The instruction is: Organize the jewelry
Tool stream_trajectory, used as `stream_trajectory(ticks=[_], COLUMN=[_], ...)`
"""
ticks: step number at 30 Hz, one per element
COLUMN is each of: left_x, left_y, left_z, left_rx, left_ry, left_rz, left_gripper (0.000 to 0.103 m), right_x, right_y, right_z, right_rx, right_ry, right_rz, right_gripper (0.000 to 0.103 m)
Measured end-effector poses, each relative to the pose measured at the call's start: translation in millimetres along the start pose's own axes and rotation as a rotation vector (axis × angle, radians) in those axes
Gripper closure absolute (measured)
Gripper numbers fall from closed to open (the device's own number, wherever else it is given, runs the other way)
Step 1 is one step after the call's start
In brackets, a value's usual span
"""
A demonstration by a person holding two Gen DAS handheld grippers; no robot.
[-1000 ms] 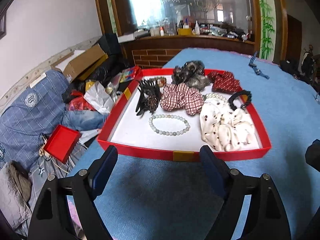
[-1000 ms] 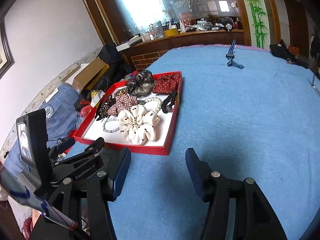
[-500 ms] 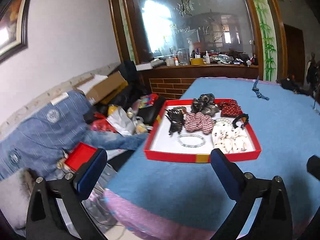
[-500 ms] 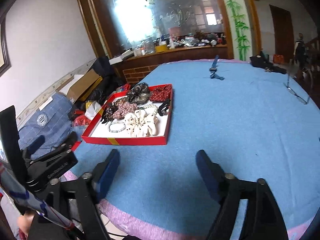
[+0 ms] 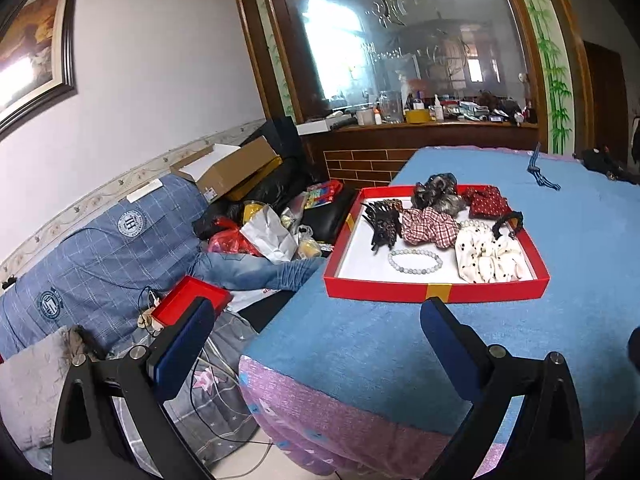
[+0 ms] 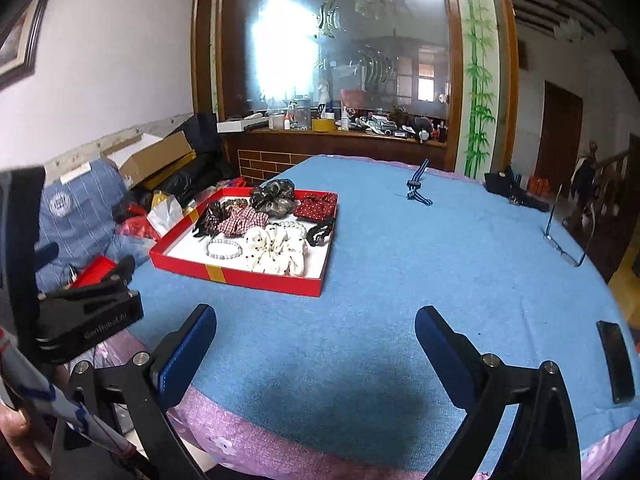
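Note:
A red tray (image 5: 436, 291) (image 6: 240, 276) sits on the blue table. It holds a pale bead bracelet (image 5: 415, 260) (image 6: 224, 248), a white dotted scrunchie (image 5: 488, 258) (image 6: 276, 250), a plaid scrunchie (image 5: 430, 222), a black hair claw (image 5: 382, 224), a red dotted scrunchie (image 5: 486, 202) and a grey one (image 5: 436, 192). My left gripper (image 5: 316, 328) is open and empty, well back from the tray, over the table's near edge. My right gripper (image 6: 316, 328) is open and empty above the near table edge, to the tray's right.
A blue strap (image 6: 418, 190) lies far back on the table. Glasses (image 6: 568, 236) and a black phone (image 6: 616, 360) lie at the right. A cluttered sofa with a small red box (image 5: 188, 300) stands left of the table. The left gripper body (image 6: 80, 312) shows at left.
Both grippers have pulled back and up from the tray, which now looks smaller and farther. The table's near edge has come into view. The jaws stay open.

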State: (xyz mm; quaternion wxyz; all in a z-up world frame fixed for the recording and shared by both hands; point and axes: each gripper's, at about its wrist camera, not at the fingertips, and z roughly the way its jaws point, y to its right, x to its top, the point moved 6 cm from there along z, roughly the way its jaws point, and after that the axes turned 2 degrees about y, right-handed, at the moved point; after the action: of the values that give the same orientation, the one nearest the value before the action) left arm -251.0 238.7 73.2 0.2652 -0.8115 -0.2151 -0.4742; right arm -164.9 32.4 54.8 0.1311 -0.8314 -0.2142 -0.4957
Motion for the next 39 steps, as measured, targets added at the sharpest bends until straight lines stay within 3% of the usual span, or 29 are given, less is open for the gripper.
stream_trajectory(ticks=[8,39], left_x=[-4,-6], left_y=[-1,1], left_z=[7,5], left_rx=[0.007,0.003], left_ry=[-0.024,-0.021], left_rz=[-0.002,-0.013], left_gripper=[0.0,0.0], right_x=[-3,-3], right_y=[-4,-16], right_z=[9,3], right_rx=[-0.002,-0.004], right_ry=[-0.037,-0.025], right_rz=[-0.015,-0.042], right_gripper=[0.001,0.001])
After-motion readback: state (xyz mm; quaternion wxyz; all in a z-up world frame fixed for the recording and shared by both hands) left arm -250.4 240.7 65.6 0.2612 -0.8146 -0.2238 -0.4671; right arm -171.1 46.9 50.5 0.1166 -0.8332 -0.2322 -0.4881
